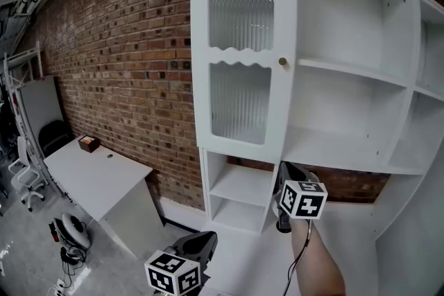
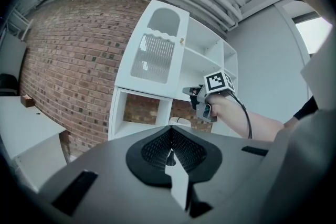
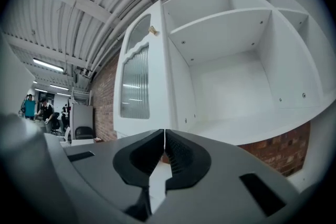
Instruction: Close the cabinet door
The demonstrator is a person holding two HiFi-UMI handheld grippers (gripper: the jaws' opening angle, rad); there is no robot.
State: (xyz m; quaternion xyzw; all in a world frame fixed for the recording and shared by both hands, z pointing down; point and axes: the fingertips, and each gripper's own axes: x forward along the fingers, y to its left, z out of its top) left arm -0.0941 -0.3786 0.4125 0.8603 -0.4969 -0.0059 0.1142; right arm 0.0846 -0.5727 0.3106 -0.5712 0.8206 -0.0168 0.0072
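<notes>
The white cabinet door (image 1: 243, 52) with two ribbed glass panes stands swung open to the left, its brass knob (image 1: 282, 62) on the right edge. Beside it the cabinet's bare shelves (image 1: 347, 73) lie exposed. My right gripper (image 1: 285, 172) is held out below the door's lower right corner, apart from it, shut with nothing between its pads (image 3: 164, 134). From that gripper I see the door (image 3: 139, 81) and knob (image 3: 153, 31) up to the left. My left gripper (image 1: 207, 238) hangs low at the bottom edge, its jaws (image 2: 169, 134) shut and empty, looking at the door (image 2: 157, 50) and the right gripper (image 2: 193, 93).
A brick wall (image 1: 125, 66) runs behind. A white desk (image 1: 97, 177) with a small brown box (image 1: 88, 143) stands to the left, with office chairs (image 1: 28, 177) and gear on the floor (image 1: 69, 232). Two low open shelves (image 1: 239, 194) sit under the door. People stand far off (image 3: 42, 110).
</notes>
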